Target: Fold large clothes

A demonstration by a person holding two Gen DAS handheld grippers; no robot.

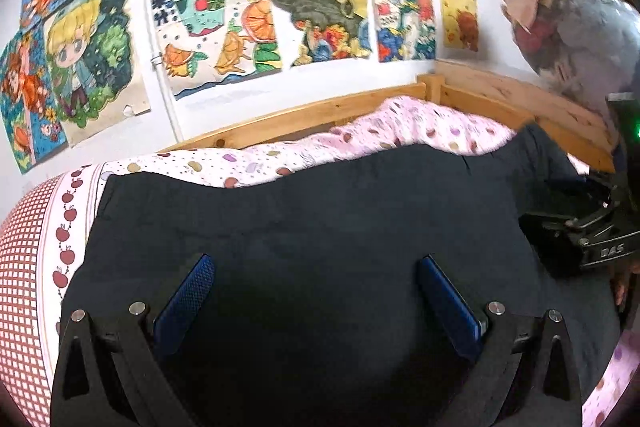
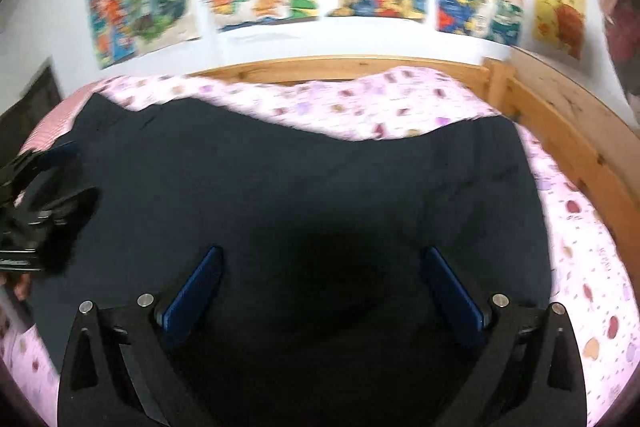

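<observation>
A large dark navy garment (image 1: pixel 304 227) lies spread flat across the bed; it also fills the right wrist view (image 2: pixel 304 179). My left gripper (image 1: pixel 316 263) hovers over its near part with blue-padded fingers wide open and empty. My right gripper (image 2: pixel 320 255) is also wide open and empty above the cloth. The right gripper shows at the right edge of the left wrist view (image 1: pixel 584 227), over the garment's right side. The left gripper shows at the left edge of the right wrist view (image 2: pixel 40 203), over the garment's left side.
The bed has a pink patterned sheet (image 1: pixel 360 143) and a wooden frame (image 1: pixel 480 95) against a white wall hung with colourful drawings (image 1: pixel 208 27). A red checked pillow (image 1: pixel 20 267) lies at the left. A grey and orange bundle (image 1: pixel 576 27) hangs at upper right.
</observation>
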